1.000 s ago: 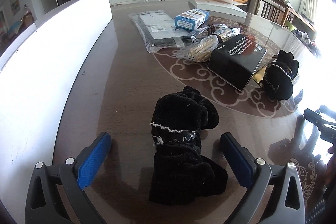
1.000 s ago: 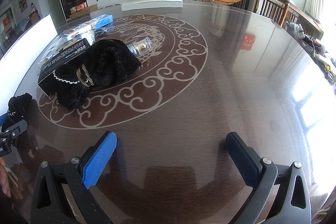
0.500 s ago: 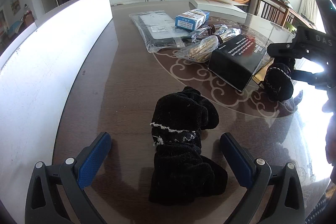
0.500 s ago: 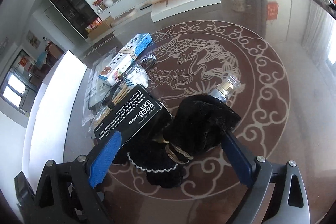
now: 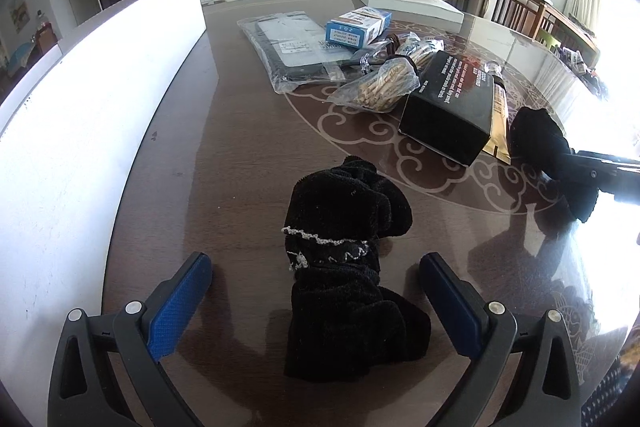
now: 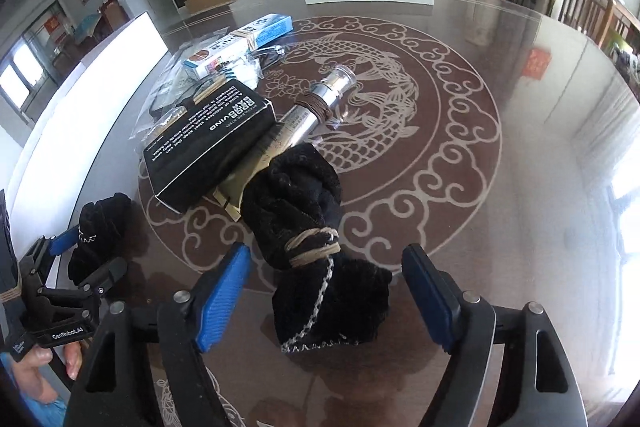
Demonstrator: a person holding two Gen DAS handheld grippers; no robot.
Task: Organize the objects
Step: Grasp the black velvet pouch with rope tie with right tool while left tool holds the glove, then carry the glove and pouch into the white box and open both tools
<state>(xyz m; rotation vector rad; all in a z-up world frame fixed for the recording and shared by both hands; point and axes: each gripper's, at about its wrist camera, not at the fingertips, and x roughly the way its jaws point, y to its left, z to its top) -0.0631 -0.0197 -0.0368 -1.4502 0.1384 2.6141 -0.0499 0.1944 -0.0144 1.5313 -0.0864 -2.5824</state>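
the black sock bundle (image 6: pixel 316 259), tied with a tan band, lay on the glass table (image 6: pixel 500 187) just in front of the black box (image 6: pixel 208 147), its far end touching a gold tube (image 6: pixel 304 119). the right gripper (image 6: pixel 324 297) straddled it, jaws closing with the bundle between them, pads not yet pressing. a sound grip, i judged, would take the thick part below the band, squarely, so nothing slipped. the left gripper (image 5: pixel 316 303) stood wide around a second black bundle (image 5: pixel 344 267), gripping nothing. a white board (image 5: pixel 80 131) walled the left edge; open table lay to the right, beyond the box and tube.
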